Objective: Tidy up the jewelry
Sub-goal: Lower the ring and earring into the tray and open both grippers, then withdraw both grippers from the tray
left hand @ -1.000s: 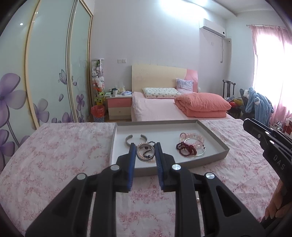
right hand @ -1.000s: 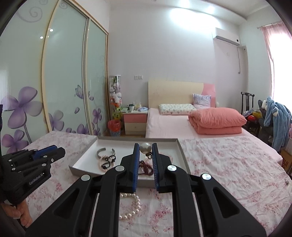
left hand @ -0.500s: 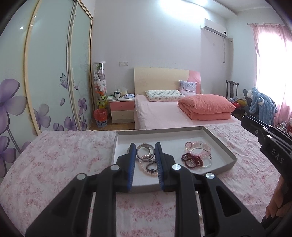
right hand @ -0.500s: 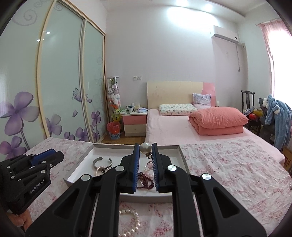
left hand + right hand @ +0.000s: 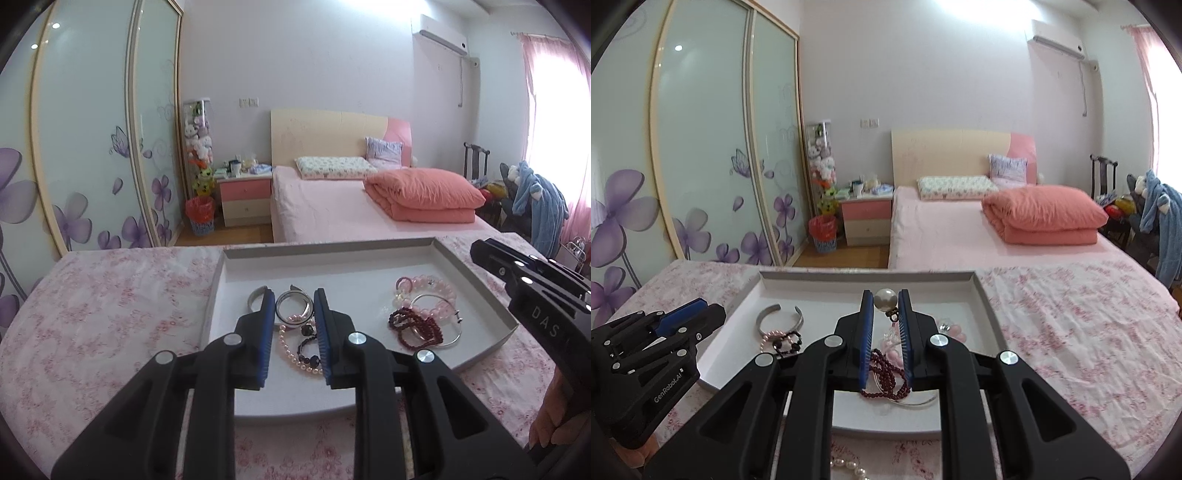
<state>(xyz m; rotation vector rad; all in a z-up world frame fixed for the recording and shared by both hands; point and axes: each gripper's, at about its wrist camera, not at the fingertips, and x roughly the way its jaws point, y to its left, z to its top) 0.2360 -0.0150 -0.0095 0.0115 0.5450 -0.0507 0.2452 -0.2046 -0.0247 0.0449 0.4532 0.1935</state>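
the left gripper point(image 5: 294, 301) has its fingers point(image 5: 268, 306) clenched on a silver ring bangle point(image 5: 293, 307), held upright between the blue pads above the grey tray point(image 5: 476, 284). just under it in the tray lie a pink pearl bracelet point(image 5: 295, 360) and a dark bead bracelet point(image 5: 308, 350), touching each other, with an open silver cuff point(image 5: 255, 299) partly hidden behind the left finger.

the right gripper point(image 5: 885, 301) has its fingers point(image 5: 867, 310) grasping a large pearl pendant point(image 5: 885, 300) at the tips, a small dark fitting hanging below it. beneath, in the tray, a dark red bead bracelet point(image 5: 882, 376) lies on a thin silver hoop point(image 5: 916, 402), with pink beads point(image 5: 956, 330) just beside. a white pearl strand point(image 5: 849, 467) lies on the floral tablecloth point(image 5: 1071, 332) outside the tray's near edge.

beyond the table are a pink bed point(image 5: 942, 229) with a folded coral quilt point(image 5: 1045, 214), a nightstand point(image 5: 866, 218) and a flowered wardrobe point(image 5: 701, 147).
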